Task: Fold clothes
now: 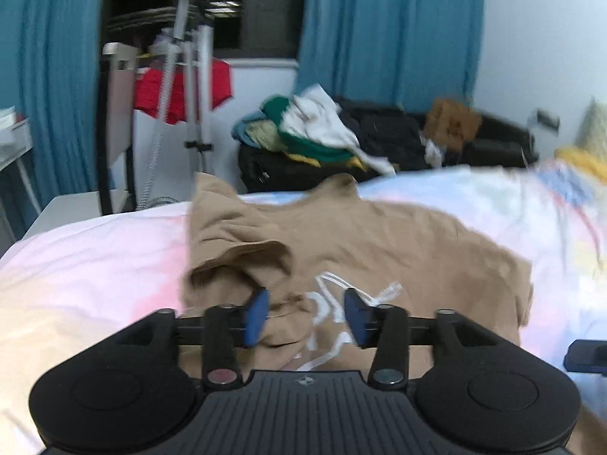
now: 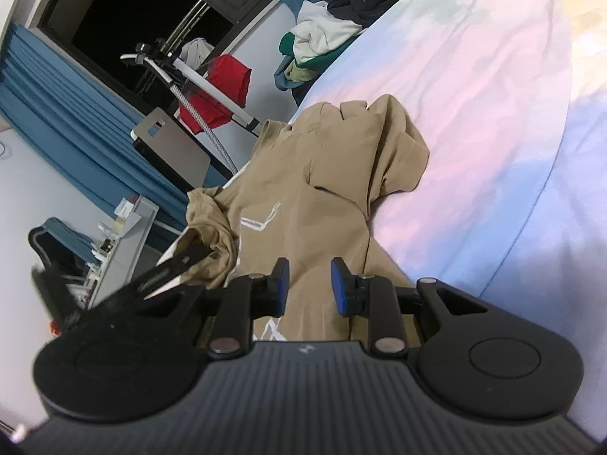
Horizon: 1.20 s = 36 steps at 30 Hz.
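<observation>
A tan T-shirt (image 1: pixel 364 239) with white print lies partly folded on the pastel bed sheet (image 1: pixel 95 258). It also shows in the right wrist view (image 2: pixel 322 189). My left gripper (image 1: pixel 306 313) is open just above the shirt's rumpled near-left part, with loose cloth between its blue pads and nothing pinched. My right gripper (image 2: pixel 309 282) is open and empty just above the shirt's lower part. The other gripper's dark finger (image 2: pixel 178 265) reaches into the bunched cloth at the left of the right wrist view.
A pile of mixed clothes (image 1: pixel 307 132) sits on a black sofa beyond the bed. A garment steamer stand (image 1: pixel 189 76) with a red garment (image 1: pixel 178 87) stands by the blue curtains (image 1: pixel 387 30). A white side table (image 1: pixel 72 204) lies at the bed's far-left corner.
</observation>
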Each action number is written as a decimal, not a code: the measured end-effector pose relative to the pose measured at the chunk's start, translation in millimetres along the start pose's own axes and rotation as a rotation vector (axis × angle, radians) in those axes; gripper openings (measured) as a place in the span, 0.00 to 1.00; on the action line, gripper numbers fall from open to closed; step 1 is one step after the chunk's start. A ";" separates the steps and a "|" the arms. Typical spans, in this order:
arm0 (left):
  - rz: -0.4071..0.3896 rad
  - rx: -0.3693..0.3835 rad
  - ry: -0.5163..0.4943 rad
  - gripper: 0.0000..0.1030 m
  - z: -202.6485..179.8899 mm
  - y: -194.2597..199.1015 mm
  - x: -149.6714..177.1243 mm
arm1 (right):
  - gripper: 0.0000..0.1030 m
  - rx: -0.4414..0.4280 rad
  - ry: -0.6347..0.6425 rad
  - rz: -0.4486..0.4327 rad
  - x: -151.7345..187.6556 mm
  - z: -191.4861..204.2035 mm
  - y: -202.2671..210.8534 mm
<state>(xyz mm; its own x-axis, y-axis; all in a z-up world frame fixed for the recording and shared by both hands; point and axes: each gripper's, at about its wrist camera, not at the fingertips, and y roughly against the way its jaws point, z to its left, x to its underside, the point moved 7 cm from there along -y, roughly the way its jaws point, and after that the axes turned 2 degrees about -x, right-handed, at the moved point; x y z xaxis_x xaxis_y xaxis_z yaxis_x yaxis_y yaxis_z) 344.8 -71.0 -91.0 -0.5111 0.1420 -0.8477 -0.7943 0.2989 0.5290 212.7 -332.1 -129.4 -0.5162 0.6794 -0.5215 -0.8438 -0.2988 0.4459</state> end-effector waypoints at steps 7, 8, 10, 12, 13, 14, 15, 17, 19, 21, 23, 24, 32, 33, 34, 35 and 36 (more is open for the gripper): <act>-0.027 -0.107 0.129 0.54 72.5 1.9 1.8 | 0.27 -0.002 -0.021 -0.006 -2.5 -1.4 -0.5; -0.027 -0.108 0.136 0.54 75.9 -1.1 0.8 | 0.27 0.001 -0.022 -0.004 -2.1 -1.8 -1.3; -0.020 -0.096 0.169 0.54 79.2 -8.4 0.1 | 0.27 0.005 -0.022 0.001 -1.3 -2.6 -2.9; -0.010 -0.078 0.212 0.49 80.7 -16.2 0.0 | 0.27 0.008 -0.014 0.004 -0.2 -2.5 -4.7; -0.004 -0.067 0.240 0.45 81.4 -20.6 -0.4 | 0.27 0.011 -0.008 0.007 0.6 -2.8 -6.6; 0.002 -0.053 0.281 0.25 81.9 -26.0 -1.7 | 0.27 0.015 -0.001 0.011 1.5 -3.2 -8.7; 0.009 -0.042 0.321 0.03 83.3 -30.1 -2.9 | 0.27 0.020 0.002 0.014 2.5 -3.8 -11.2; -0.005 -0.055 0.368 0.01 92.1 -24.2 -5.0 | 0.27 0.027 -0.001 0.024 4.8 -5.7 -16.5; -0.059 -0.063 0.397 0.01 103.3 -6.5 -10.8 | 0.27 0.028 -0.002 0.032 6.3 -6.6 -20.0; -0.112 -0.066 0.476 0.00 127.7 14.9 -21.0 | 0.27 0.035 0.010 0.029 6.6 -6.1 -20.7; -0.149 -0.086 0.544 0.00 156.0 34.6 -30.6 | 0.27 0.044 0.023 0.023 6.6 -5.1 -20.2; -0.163 -0.110 0.558 0.00 170.7 43.7 -34.6 | 0.27 0.048 0.026 0.021 6.8 -4.6 -19.5; -0.088 -0.436 0.614 0.00 284.0 52.5 -30.9 | 0.27 0.084 0.079 0.018 10.8 -0.8 -19.9; -0.068 -0.479 0.622 0.00 294.9 47.7 -24.6 | 0.27 0.088 0.084 0.020 11.3 -1.2 -21.1; -0.044 -0.510 0.640 0.00 304.0 41.2 -16.8 | 0.27 0.093 0.089 0.023 11.9 -1.6 -22.8; -0.029 -0.531 0.667 0.01 312.1 36.9 -7.2 | 0.27 0.097 0.092 0.025 12.2 -2.0 -24.4; -0.029 -0.522 0.698 0.01 318.3 35.5 1.5 | 0.27 0.102 0.093 0.028 12.5 -2.5 -26.3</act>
<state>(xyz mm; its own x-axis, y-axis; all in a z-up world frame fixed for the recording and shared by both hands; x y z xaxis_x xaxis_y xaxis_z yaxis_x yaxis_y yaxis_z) 420.4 240.2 -86.2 -0.4371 -0.5212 -0.7330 -0.7716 -0.2016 0.6034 228.1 -317.4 -149.5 -0.5550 0.6051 -0.5708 -0.8117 -0.2438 0.5307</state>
